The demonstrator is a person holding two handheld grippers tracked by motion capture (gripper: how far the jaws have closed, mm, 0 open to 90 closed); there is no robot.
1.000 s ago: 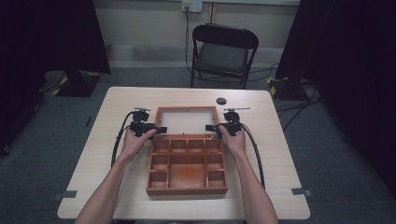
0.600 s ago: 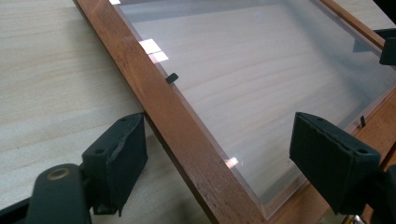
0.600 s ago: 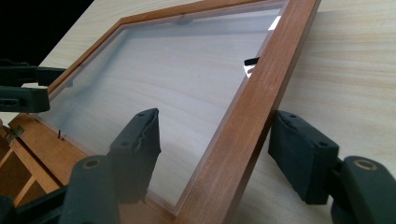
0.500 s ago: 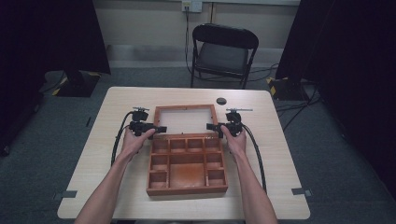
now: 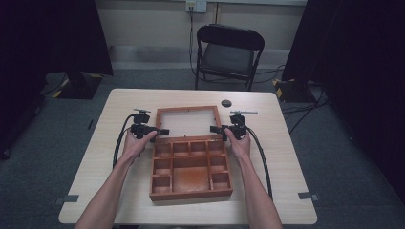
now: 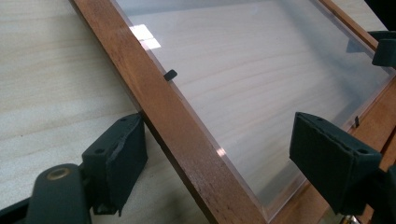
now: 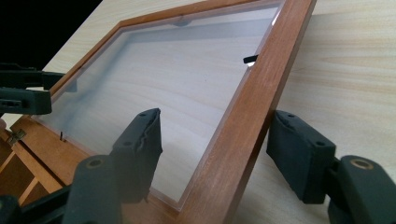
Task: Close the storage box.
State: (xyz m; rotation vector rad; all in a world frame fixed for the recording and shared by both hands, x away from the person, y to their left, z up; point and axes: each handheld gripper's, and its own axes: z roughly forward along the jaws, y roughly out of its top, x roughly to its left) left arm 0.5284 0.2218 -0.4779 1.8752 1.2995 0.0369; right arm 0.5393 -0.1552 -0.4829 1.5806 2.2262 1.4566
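A wooden box (image 5: 191, 195) with several compartments lies on the table, its glazed lid (image 5: 187, 109) folded back flat behind it. My left gripper (image 5: 162, 131) straddles the lid's left rail (image 6: 177, 135). One pad rests by the rail's outer edge and the other stands far off over the pane, so this left gripper (image 6: 224, 149) is open; its jaws have just been opening. My right gripper (image 5: 213, 129) straddles the right rail (image 7: 243, 126). Its jaws have just been closing, but the inner pad of the right gripper (image 7: 219, 149) stays clear of the wood.
A small black round object (image 5: 226, 103) lies on the table (image 5: 286, 157) behind the lid. A black folding chair (image 5: 229, 52) stands beyond the far edge. Bare tabletop lies left and right of the box.
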